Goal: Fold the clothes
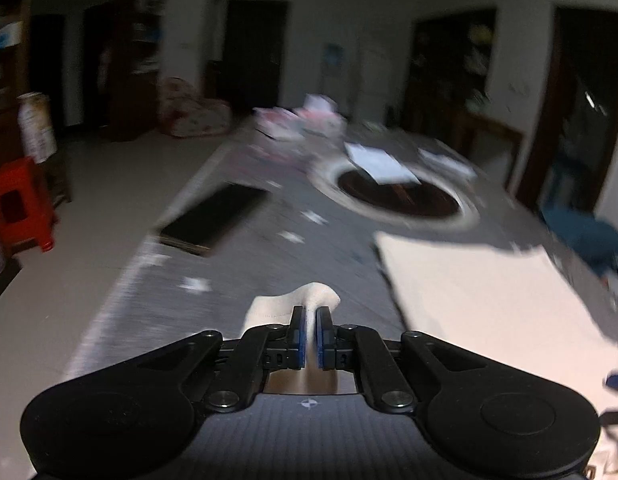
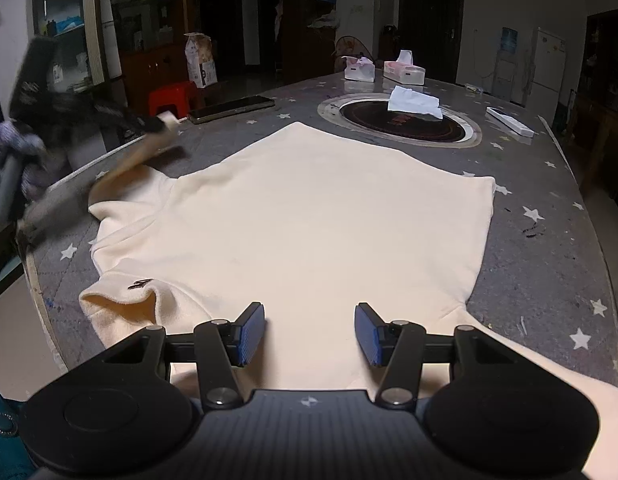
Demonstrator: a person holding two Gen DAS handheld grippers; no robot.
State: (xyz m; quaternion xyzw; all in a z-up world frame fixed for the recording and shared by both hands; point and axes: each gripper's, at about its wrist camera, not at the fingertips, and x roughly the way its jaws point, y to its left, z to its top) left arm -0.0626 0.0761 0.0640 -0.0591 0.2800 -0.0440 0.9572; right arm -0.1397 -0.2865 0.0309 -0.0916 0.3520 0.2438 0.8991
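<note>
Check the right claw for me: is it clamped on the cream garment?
No, the right claw is wide open, its pads apart above the cream garment.

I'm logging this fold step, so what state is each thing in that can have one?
left gripper: shut on a cream fold, lifted.
right gripper: open, over the garment.
cream garment: spread on the table, left sleeve raised.
tissue box: tissue sticking out.
phone: lying flat, screen dark.
</note>
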